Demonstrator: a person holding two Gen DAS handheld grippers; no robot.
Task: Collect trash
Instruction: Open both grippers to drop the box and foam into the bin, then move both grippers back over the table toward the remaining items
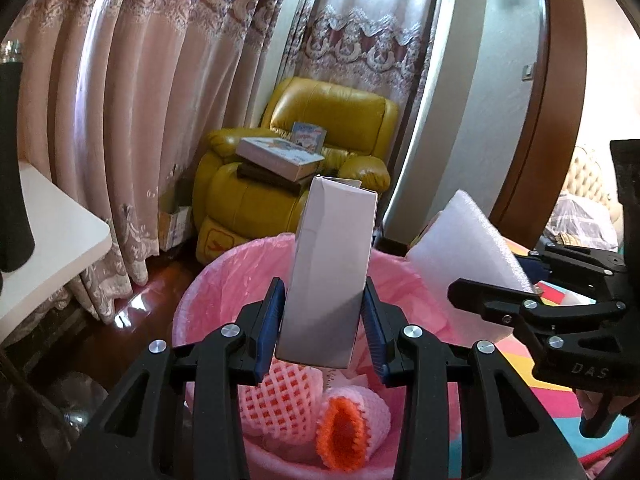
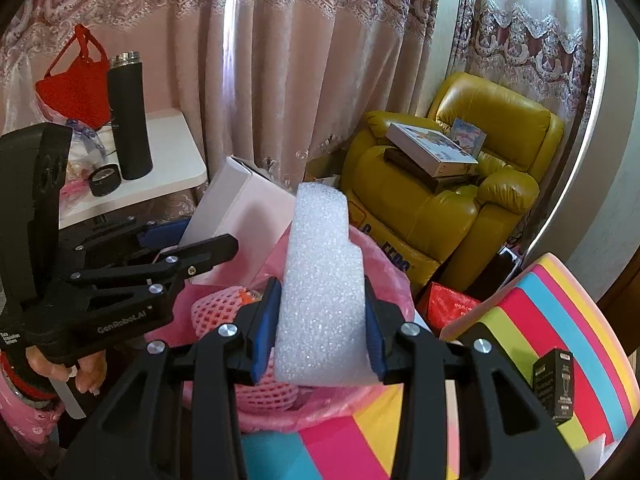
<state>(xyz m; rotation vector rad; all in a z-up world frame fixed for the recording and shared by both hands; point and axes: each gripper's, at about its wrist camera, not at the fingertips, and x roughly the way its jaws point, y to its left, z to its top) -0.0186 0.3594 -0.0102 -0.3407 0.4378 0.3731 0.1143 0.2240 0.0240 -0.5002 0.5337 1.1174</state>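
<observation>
- Cardboard box (image 1: 332,268), white and tall, stands upright between my left gripper (image 1: 324,320) pads, clamped on both sides, above the pink-lined bin (image 1: 208,280).
- Foam block (image 2: 320,292) sits pinched between my right gripper (image 2: 320,332) pads, over the bin's near rim.
- Foam fruit nets (image 1: 280,404) lie inside the bin, below the box.
- Striped mat (image 2: 560,320) lies just right of the bin.
</observation>
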